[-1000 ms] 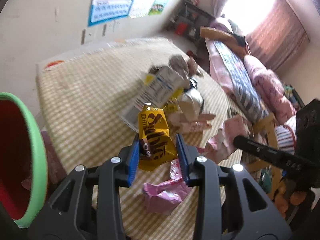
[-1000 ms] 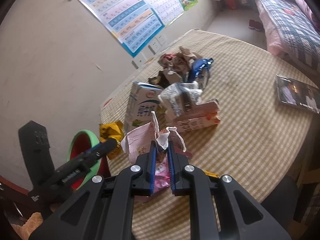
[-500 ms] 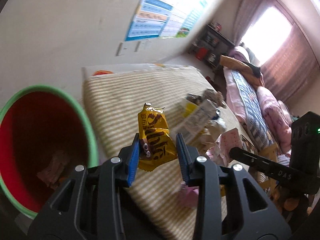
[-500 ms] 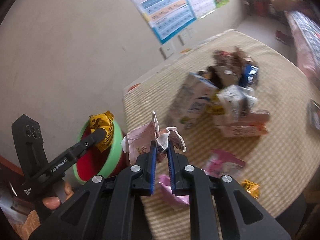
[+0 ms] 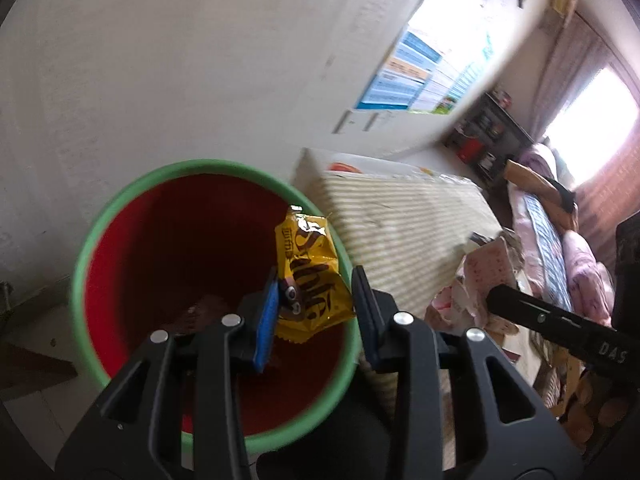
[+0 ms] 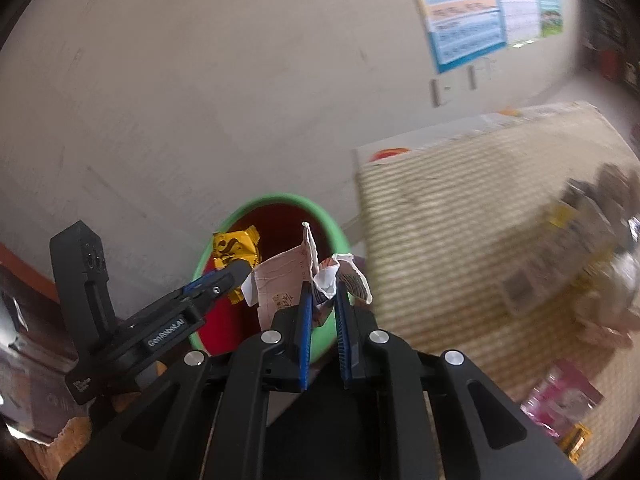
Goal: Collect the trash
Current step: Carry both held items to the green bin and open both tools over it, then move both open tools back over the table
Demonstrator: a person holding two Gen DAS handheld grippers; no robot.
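Observation:
My left gripper (image 5: pixel 316 300) is shut on a yellow snack wrapper (image 5: pixel 310 276) and holds it over the mouth of a red bin with a green rim (image 5: pixel 120 208). Some brown scrap lies at the bin's bottom. In the right wrist view my right gripper (image 6: pixel 324 300) is shut on a crumpled pink-and-white paper carton (image 6: pixel 288 276), held just above the near rim of the same bin (image 6: pixel 320 210). The left gripper (image 6: pixel 224 276) with the yellow wrapper (image 6: pixel 234 248) shows there over the bin's left side.
The bin stands on the floor against a pale wall, beside the left end of a table with a checked cloth (image 6: pixel 460 220). More trash, cartons (image 6: pixel 560 248) and a pink packet (image 6: pixel 564 400), lies blurred on the table at right. A bed (image 5: pixel 552 240) stands beyond.
Both grippers swung left from above the table to over the bin, each keeping its load. The bin now fills the left wrist view; the trash pile slid off to the right.

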